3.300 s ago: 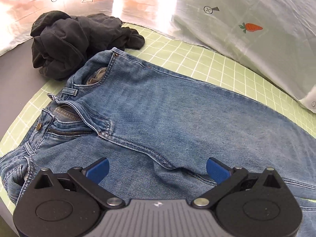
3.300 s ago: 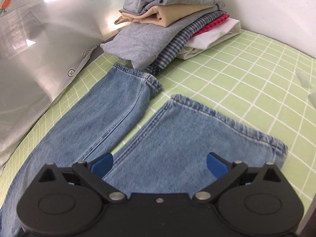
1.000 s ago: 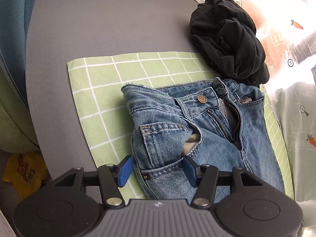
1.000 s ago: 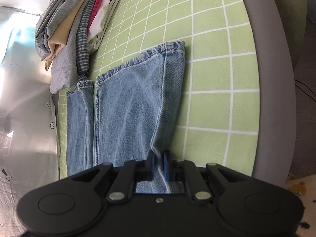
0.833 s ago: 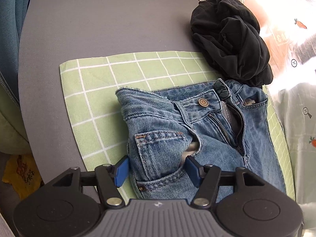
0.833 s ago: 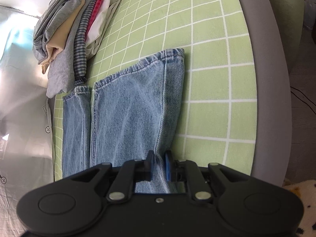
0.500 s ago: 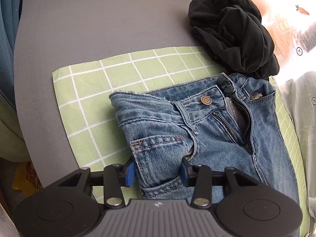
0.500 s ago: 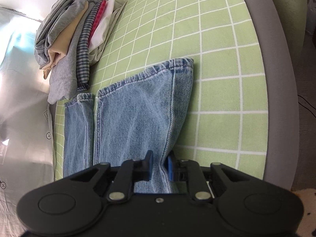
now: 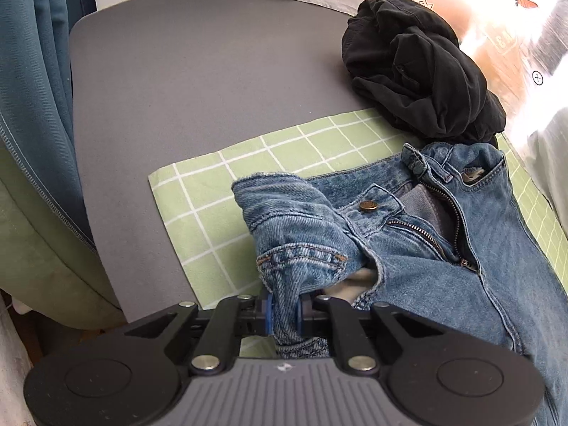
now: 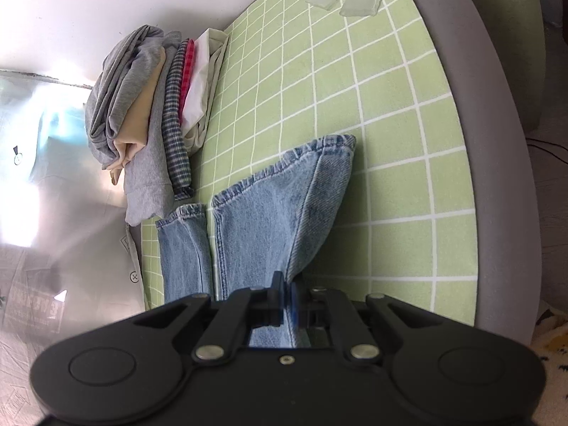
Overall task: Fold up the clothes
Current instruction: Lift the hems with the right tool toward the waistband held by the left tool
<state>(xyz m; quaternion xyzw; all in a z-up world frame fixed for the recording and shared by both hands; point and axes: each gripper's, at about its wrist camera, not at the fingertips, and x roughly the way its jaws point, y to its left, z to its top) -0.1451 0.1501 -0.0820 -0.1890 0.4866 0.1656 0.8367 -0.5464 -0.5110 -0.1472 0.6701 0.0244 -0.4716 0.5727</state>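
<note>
Bright daylight, window glare, fisheye warping

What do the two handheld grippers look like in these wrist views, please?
The left gripper has a ribbed grey body with a small white mark, black linkage arms with silver pivot pins, round black side housings and blue fingers. The right gripper is all black, with the same silver pins and blue fingers. No cables or sleeves show.

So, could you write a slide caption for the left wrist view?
Left hand-held gripper closing on the jeans at the hip, black garment behind.
</note>
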